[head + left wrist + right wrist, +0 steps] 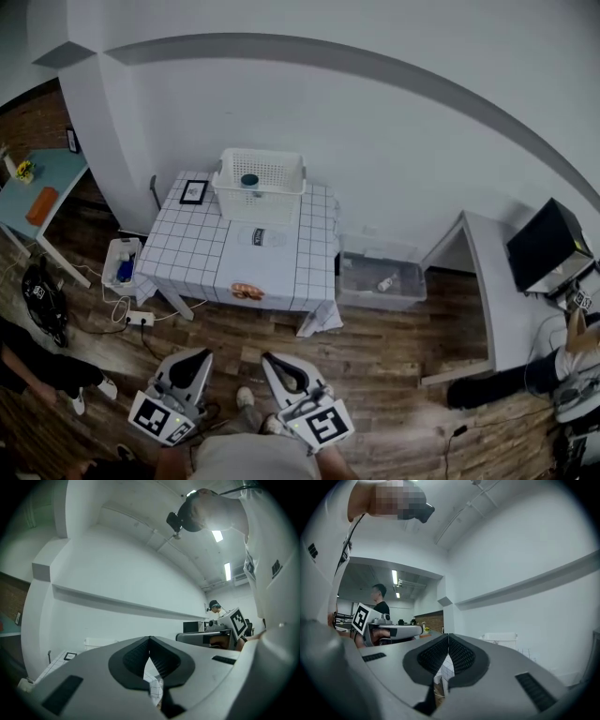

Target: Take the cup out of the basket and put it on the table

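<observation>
A white slatted basket [260, 183] stands at the far edge of a table with a white grid cloth [202, 246]. A dark teal cup [249, 180] sits upright inside the basket. Both grippers hang low near my body, well short of the table. My left gripper [203, 354] is shut with nothing in it, its jaws meeting in the left gripper view [149, 641]. My right gripper [268, 357] is also shut and empty, as the right gripper view [448, 640] shows. The basket [500, 637] is far off in that view.
On the table lie a small black picture frame [193, 192], a pale object [263, 236] and an orange thing [247, 291] at the front edge. A clear bin [382, 281] sits on the floor to the right, a white bin [122, 262] to the left. A desk with a monitor [548, 246] stands far right.
</observation>
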{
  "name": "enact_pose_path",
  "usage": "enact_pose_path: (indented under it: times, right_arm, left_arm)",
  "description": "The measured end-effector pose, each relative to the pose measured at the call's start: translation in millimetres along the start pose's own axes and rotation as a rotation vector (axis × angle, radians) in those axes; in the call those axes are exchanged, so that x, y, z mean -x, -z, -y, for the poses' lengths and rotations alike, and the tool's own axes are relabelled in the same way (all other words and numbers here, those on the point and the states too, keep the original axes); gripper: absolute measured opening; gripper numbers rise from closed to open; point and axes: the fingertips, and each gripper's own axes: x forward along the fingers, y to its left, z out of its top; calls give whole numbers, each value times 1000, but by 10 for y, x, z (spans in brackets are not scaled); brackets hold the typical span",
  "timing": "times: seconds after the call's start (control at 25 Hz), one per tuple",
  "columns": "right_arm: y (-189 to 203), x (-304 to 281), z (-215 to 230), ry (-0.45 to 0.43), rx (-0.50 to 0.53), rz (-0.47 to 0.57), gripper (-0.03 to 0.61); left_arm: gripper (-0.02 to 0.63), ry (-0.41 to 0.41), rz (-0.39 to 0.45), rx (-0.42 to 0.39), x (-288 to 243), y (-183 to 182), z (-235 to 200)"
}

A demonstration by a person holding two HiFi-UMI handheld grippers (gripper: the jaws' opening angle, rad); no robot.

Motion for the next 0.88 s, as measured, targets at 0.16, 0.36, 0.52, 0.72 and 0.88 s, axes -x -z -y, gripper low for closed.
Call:
enact_pose_path:
  times: [0.16, 0.36, 0.52, 0.72, 0.88]
  right_arm:
    - [32, -238, 134, 21, -5, -13, 11]
    - [74, -560, 294, 41, -1, -31, 11]
    - [106, -798, 392, 64, 4, -45, 11]
    - [70, -1064, 510, 101, 8, -31, 11]
    - [89, -1224, 596, 115, 9, -31, 11]
  left_arm:
    - [2, 8, 3, 6, -131, 16, -263]
    - [2, 22, 0, 5, -305, 54, -593]
    - [2, 41, 9, 9, -419, 70, -834]
    - [2, 67, 4, 4, -555, 41, -1101]
    - [2, 74, 6, -1, -640, 47, -1276]
